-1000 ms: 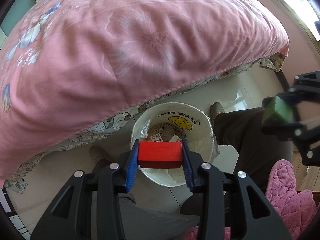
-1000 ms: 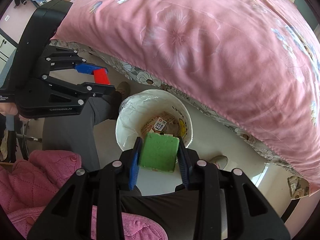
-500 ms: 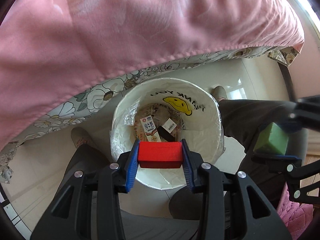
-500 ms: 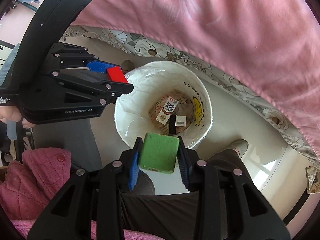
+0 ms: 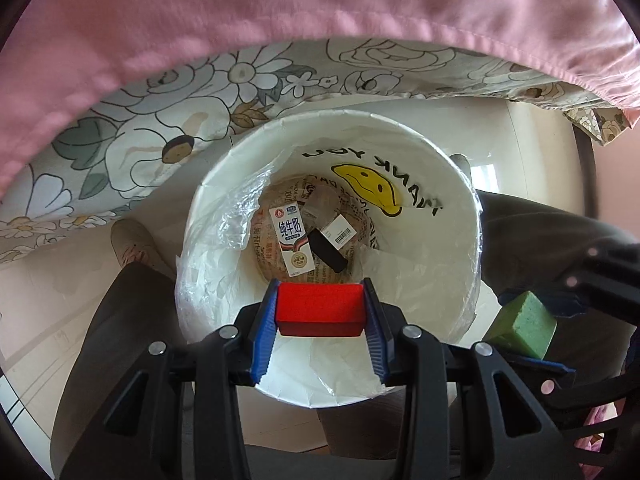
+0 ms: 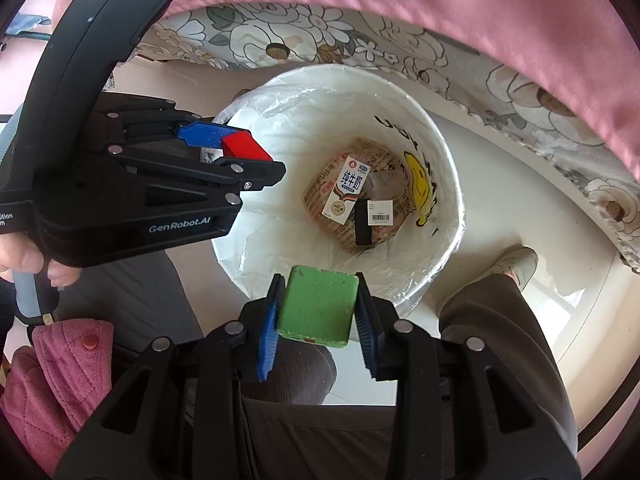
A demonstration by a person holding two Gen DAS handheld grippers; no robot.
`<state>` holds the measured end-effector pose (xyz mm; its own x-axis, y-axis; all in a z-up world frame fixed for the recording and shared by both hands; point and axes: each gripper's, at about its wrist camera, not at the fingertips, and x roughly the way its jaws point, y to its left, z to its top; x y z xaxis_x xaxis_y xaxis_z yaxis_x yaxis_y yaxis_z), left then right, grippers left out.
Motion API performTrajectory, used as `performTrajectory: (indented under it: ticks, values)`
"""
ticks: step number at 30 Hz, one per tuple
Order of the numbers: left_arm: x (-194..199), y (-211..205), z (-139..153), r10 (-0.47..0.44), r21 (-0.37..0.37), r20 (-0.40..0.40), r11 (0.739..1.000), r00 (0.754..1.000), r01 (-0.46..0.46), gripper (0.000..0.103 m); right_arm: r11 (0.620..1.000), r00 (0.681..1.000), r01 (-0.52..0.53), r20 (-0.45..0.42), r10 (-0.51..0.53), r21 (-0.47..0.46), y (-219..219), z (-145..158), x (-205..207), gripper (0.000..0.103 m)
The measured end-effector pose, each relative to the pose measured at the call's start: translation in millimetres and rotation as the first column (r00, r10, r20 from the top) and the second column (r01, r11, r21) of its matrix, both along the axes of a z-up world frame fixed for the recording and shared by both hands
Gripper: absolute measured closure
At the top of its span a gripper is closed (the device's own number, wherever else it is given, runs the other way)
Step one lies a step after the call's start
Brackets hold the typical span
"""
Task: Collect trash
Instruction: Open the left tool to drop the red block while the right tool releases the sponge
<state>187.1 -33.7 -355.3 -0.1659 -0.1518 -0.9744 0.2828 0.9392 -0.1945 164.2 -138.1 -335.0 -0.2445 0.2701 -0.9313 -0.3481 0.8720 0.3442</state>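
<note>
Bin position: white lined bin (image 5: 420, 216) stands on the floor directly below both blocks, mouth up.
Left hand-held gripper (image 5: 320, 310): clamped on red block (image 5: 320, 308), over the near rim.
Right hand-held gripper (image 6: 318, 306): clamped on green block (image 6: 318, 304), just outside the near rim.
Nearer: left, by judgement.

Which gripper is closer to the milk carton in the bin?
Left. The left gripper holds its red block over the bin's opening above the milk carton; the right gripper hangs at the rim.
</note>
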Motion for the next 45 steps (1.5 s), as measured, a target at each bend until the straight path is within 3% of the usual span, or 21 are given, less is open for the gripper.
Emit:
performTrajectory:
  ticks: [10,24,28,30,32,45]
  values:
    - [12,-9,-41,0.055,0.019,-0.089,0.998,0.995,-0.053,0.062,0.998,0.994,0.065,-0.088,-0.064,0.016,2,-48,11,0.068]
    - [15,-12,-73,0.087,0.069,-0.138,0.995,0.987,-0.078,0.061,0.998,0.995,0.045,-0.089,-0.048,-0.037,21,-88,11,0.067]
    - [17,-8,-78,0.102,0.077,-0.159,0.993,0.982,-0.09,0.058,0.998,0.996,0.048,-0.068,-0.051,-0.04,22,-91,12,0.065]
    - [17,-6,-78,0.112,0.08,-0.157,0.992,0.981,-0.101,0.05,0.998,0.996,0.059,-0.063,-0.061,-0.033,21,-90,13,0.055]
    - [17,-5,-77,0.115,0.08,-0.152,0.991,0.982,-0.104,0.05,0.998,0.996,0.061,-0.061,-0.062,-0.027,20,-89,13,0.053]
    - [8,-5,-57,0.114,0.08,-0.126,0.991,0.985,-0.104,0.049,0.998,0.997,0.068,-0.038,-0.068,-0.018,8,-62,5,0.053]
